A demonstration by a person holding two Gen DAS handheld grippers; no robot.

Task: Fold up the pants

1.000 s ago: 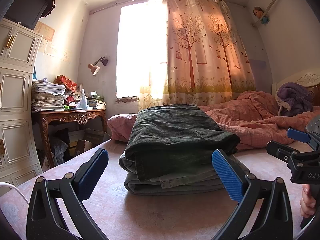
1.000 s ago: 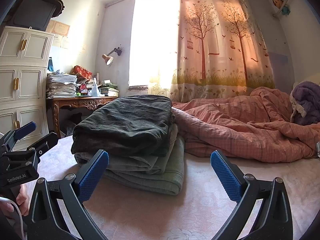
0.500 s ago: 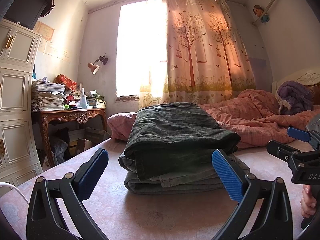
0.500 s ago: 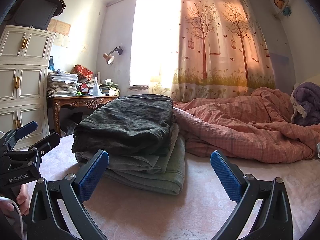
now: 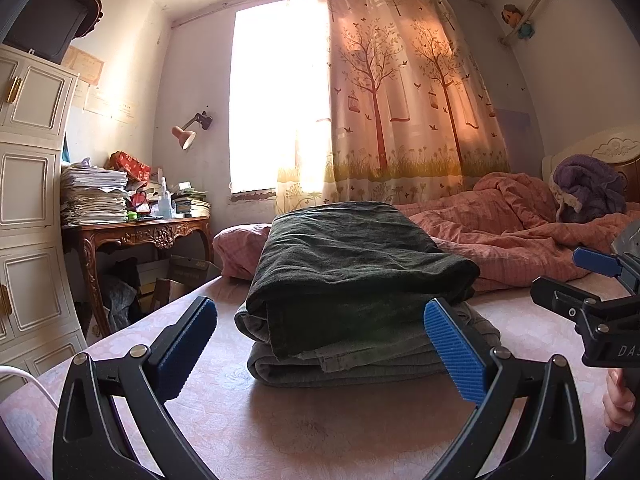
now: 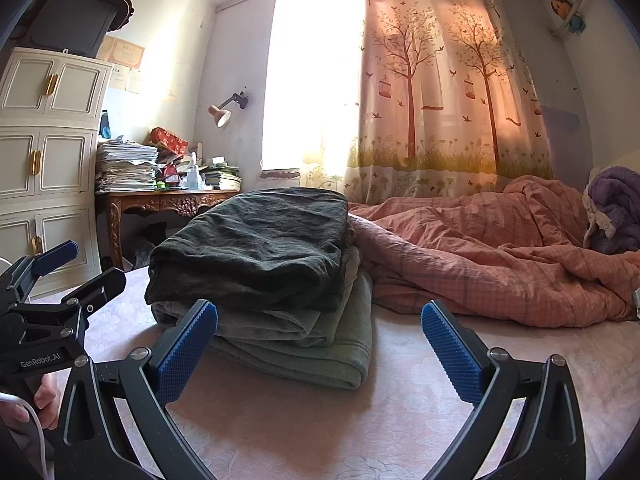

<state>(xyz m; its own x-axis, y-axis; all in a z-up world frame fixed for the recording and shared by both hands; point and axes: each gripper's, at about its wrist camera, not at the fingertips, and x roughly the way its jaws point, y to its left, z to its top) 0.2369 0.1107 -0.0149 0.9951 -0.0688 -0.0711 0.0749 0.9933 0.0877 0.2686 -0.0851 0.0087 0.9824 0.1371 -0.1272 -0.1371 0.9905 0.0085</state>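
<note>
Folded dark pants [image 5: 352, 264] top the stack — just beyond left gripper [image 5: 320, 344] and right gripper [image 6: 320, 344], both spread wide, empty.

I'm getting a blown-out window [image 5: 272, 96] glaring through the curtain [image 5: 408, 92], warm light spilling on the bed [image 5: 320, 432]; fisheye is bending walls, corners are vignetting black, everything's staying pretty sharp.
</note>
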